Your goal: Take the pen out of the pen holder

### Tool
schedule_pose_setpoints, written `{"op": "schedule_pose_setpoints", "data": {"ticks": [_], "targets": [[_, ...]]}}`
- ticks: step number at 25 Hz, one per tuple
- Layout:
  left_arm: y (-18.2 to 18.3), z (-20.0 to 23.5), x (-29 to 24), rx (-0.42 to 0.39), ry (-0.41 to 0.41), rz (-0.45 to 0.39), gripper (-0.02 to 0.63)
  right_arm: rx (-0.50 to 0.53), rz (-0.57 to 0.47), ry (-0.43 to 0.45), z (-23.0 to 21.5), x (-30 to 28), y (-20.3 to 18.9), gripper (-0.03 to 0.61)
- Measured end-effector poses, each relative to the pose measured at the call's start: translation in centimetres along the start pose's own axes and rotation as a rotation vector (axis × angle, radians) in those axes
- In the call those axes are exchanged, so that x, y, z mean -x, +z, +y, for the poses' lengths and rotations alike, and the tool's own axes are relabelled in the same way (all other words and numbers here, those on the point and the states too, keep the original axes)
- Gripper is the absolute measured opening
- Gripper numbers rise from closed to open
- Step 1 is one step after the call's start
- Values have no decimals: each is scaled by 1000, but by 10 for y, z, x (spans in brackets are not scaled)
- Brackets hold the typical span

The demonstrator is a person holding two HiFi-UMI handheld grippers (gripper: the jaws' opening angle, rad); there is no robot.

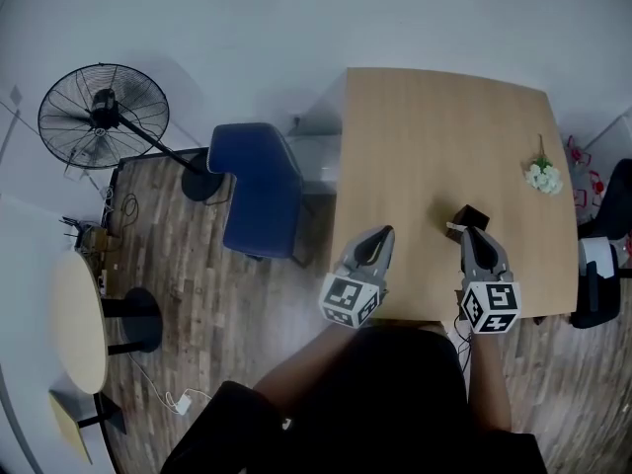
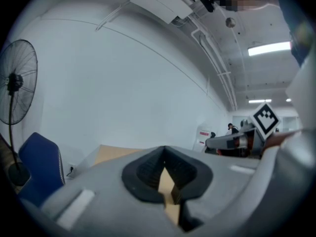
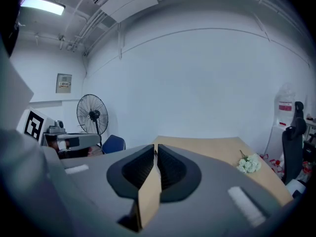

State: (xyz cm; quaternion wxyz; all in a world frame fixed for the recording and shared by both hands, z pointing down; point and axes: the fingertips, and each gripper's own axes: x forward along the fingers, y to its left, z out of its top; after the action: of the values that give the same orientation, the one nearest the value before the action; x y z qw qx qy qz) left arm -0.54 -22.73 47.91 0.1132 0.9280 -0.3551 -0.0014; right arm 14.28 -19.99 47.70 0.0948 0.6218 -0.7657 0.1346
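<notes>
A small dark pen holder (image 1: 470, 215) stands on the wooden table (image 1: 434, 136), toward its near right part. I cannot make out a pen in it. My right gripper (image 1: 468, 232) is just in front of the holder, its tips close to it, jaws shut with nothing between them. My left gripper (image 1: 385, 232) hovers over the table's near edge to the left, also shut and empty. In the left gripper view the jaws (image 2: 164, 148) meet at the tips above the tabletop. In the right gripper view the jaws (image 3: 155, 150) are pressed together; the holder is hidden below them.
White flowers (image 1: 542, 176) lie at the table's right side, also seen as flowers (image 3: 248, 164). A blue chair (image 1: 259, 191) stands left of the table, a floor fan (image 1: 103, 117) farther left, a black office chair (image 1: 604, 255) at the right, and a round side table (image 1: 77, 319).
</notes>
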Motion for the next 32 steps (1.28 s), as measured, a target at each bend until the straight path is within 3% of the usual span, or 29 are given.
{"op": "schedule_pose_setpoints", "data": {"ticks": [8, 21, 32], "targets": [[10, 9, 19, -21, -14, -21, 3, 18, -60, -29, 30, 16, 19, 25], [17, 4, 20, -38, -82, -26, 3, 33, -49, -86, 44, 29, 18, 26], [16, 12, 21, -48, -77, -22, 3, 43, -46, -82, 48, 24, 17, 26]]}}
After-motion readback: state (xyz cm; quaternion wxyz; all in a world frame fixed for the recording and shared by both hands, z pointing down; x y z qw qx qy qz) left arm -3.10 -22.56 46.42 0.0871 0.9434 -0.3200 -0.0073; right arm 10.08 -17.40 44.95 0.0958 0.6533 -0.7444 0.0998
